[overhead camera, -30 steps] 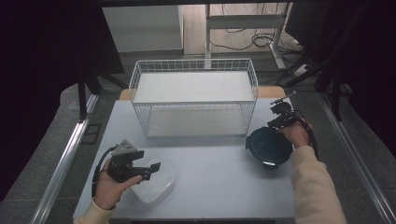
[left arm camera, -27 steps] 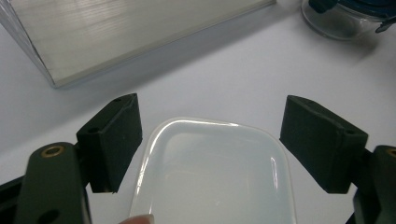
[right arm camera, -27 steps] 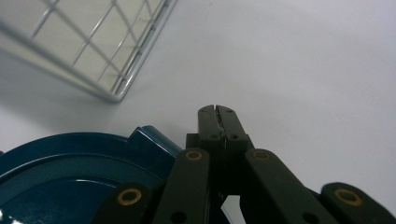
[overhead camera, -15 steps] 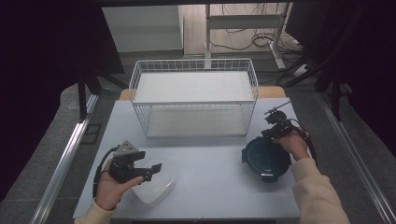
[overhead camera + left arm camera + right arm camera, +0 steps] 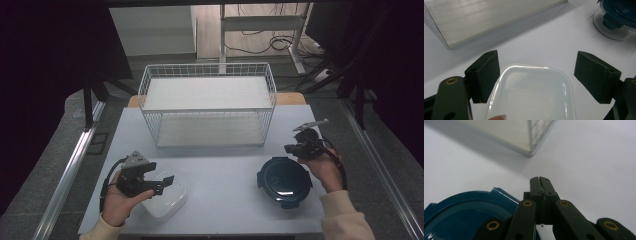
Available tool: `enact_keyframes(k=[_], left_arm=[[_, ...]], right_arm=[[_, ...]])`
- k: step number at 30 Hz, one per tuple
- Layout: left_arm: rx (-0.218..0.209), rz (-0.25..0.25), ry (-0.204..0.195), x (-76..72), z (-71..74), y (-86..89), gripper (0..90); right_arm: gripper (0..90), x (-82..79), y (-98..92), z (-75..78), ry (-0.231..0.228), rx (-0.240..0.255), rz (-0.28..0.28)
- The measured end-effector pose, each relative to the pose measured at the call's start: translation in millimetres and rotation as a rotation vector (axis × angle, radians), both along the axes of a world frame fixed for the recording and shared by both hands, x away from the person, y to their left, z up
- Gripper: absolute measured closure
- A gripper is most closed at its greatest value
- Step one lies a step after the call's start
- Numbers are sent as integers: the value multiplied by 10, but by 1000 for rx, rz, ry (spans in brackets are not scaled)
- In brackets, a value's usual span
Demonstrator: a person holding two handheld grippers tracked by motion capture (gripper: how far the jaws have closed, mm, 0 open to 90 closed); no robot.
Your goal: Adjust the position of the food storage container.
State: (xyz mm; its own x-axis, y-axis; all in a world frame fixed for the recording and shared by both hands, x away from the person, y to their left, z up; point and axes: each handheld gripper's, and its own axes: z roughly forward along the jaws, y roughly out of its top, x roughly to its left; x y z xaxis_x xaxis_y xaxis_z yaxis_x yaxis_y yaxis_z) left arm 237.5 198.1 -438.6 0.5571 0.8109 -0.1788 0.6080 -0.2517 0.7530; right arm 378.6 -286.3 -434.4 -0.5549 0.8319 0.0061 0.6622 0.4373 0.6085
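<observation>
Setting: White table (image 5: 225, 170) fills the centre of the high view; we see dark floor around it and a desk frame with cables at the upper middle.
Wire basket: we count one white wire basket (image 5: 207, 111), upper centre of the high view, standing on the table; we see nothing inside it but its pale floor panel.
Translucent container: one white rounded-rectangular box with its lid on (image 5: 165, 201), lower left of the high view; its contents we cannot tell. In the left gripper view it (image 5: 531, 95) lies at the lower centre, between the two pads.
Round container: one clear tub under a dark blue clip lid (image 5: 284, 181), lower right of the high view; its contents we cannot tell. It shows at the upper right of the left gripper view (image 5: 616, 20) and at the lower left of the right gripper view (image 5: 466, 217).
Left gripper: (image 5: 161, 184) held level over the translucent container, pointing to the right of the frame; its jaws stand wide apart, either side of the lid, one pad just beside its edge and the other clear of it.
Right gripper: (image 5: 289, 148) just above and to the right of the blue lid, pointing left; its jaws are pressed together on nothing (image 5: 540, 182).
Hands: we count two, each wrapped round a gripper body, pale sleeves entering from the bottom edge.
</observation>
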Motion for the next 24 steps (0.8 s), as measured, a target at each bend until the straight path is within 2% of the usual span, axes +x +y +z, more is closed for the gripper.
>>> enact_keyframes(k=[2, 4, 5, 6, 7, 8, 9, 11, 15, 16, 19, 20, 24], left_arm=[[-6, 3, -1, -2, 5, 7, 205], [-15, 6, -1, -6, 8, 11, 204], [-17, 6, 1, -6, 7, 10, 204], [-14, -4, 8, -6, 16, 12, 202], [-14, -4, 8, -6, 16, 12, 201], [-19, 6, -2, -12, 47, 42, 200], [-19, 6, -2, -12, 47, 42, 200], [-31, 24, -8, -26, 83, 95, 201], [-29, 26, -5, -34, 77, 89, 200], [-28, 23, -5, -34, 74, 79, 201], [-23, 13, -3, -39, 65, 44, 200], [-16, 5, -2, -46, 70, 26, 199], [-24, 16, -9, -59, 99, 31, 199]], right_arm=[[897, -38, -49, 31, -10, 6, -14], [896, -219, -247, 47, -21, -20, -59], [896, -219, -247, 47, -21, -20, -59], [895, -325, -336, 9, -3, -39, -79], [895, -325, -336, 9, -3, -39, -79], [895, -432, -442, -48, 19, -34, -109], [895, -432, -442, -48, 19, -34, -109], [894, -547, -545, -166, 51, -43, -144], [895, -639, -589, -281, 67, -46, -162], [895, -647, -579, -311, 88, -55, -154], [895, -657, -562, -332, 95, -64, -154], [896, -662, -553, -335, 110, -68, -156], [897, -662, -542, -346, 105, -80, -153]])
